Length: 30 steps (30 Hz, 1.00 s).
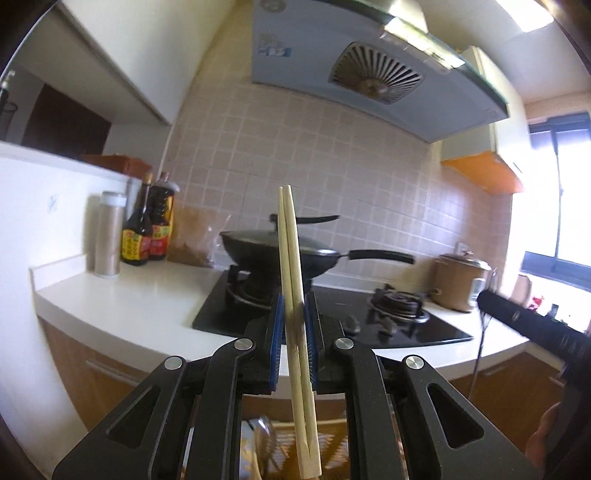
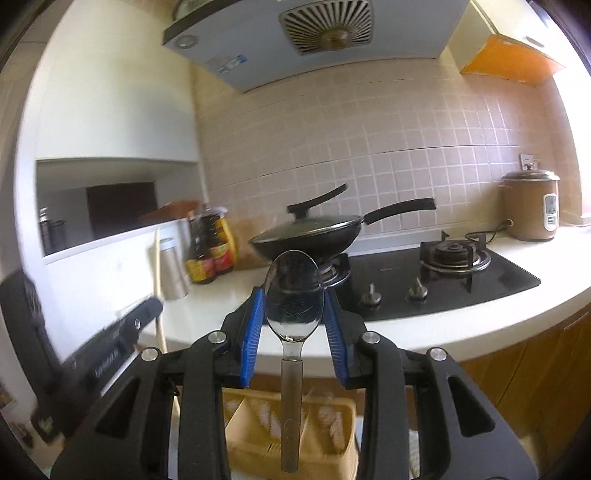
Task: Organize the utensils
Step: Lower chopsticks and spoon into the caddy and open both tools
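Note:
My left gripper (image 1: 294,308) is shut on a pair of pale wooden chopsticks (image 1: 289,251). They stand nearly upright between the blue pads (image 1: 277,317), tips up. My right gripper (image 2: 294,293) is shut on a metal spoon (image 2: 291,384); its bowl sits between the pads and its handle hangs down. Under the right gripper is a yellow utensil caddy (image 2: 255,439) with dividers. In the left wrist view, the caddy (image 1: 332,439) shows between the gripper's arms with a metal spoon (image 1: 260,441) in it. The right wrist view shows the left gripper's body (image 2: 118,336) and chopsticks (image 2: 157,258) at the left.
A lidded black wok (image 2: 306,236) sits on the gas hob (image 2: 443,280), under a range hood (image 2: 325,26). Sauce bottles (image 2: 208,251) and a steel canister (image 2: 173,269) stand on the white counter (image 2: 406,332). A brown rice cooker (image 2: 530,206) is at far right.

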{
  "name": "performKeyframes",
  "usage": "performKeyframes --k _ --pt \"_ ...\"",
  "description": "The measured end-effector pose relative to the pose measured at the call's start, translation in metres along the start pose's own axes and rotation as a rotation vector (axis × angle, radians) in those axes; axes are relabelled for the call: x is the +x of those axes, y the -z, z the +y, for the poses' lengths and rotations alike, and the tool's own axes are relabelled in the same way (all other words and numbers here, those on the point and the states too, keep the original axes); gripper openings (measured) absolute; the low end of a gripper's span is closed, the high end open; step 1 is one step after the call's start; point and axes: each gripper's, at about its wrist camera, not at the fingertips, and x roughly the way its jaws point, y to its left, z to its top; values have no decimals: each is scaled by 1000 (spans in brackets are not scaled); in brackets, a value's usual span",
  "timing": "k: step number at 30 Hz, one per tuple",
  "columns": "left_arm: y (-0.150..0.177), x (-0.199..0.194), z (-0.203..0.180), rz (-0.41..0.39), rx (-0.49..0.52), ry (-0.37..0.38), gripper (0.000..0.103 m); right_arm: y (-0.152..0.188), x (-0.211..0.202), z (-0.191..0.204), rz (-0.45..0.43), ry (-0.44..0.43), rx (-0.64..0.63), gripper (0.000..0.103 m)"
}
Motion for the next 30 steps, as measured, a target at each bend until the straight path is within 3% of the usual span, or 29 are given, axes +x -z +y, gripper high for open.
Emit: performKeyframes --k 6,16,17,18,19,25,27,30 --pt "27 23 11 0 15 -88 10 22 37 -11 -5 87 -48 30" --pt "47 19 15 36 35 -82 13 52 35 -20 50 57 -46 31" --pt "47 16 17 42 29 -76 22 52 29 -19 63 44 -46 45" --pt "45 10 19 49 28 -68 27 52 24 -19 63 38 -44 71" --pt "45 4 21 50 30 -65 34 52 15 -18 50 38 -44 75" --pt "31 -37 34 108 21 -47 37 43 -28 -14 96 38 -15 75" --pt "25 -51 41 160 4 -24 46 40 -39 -9 149 39 -15 74" --pt "21 -67 49 265 -6 -24 47 41 -54 0 262 30 -24 74"
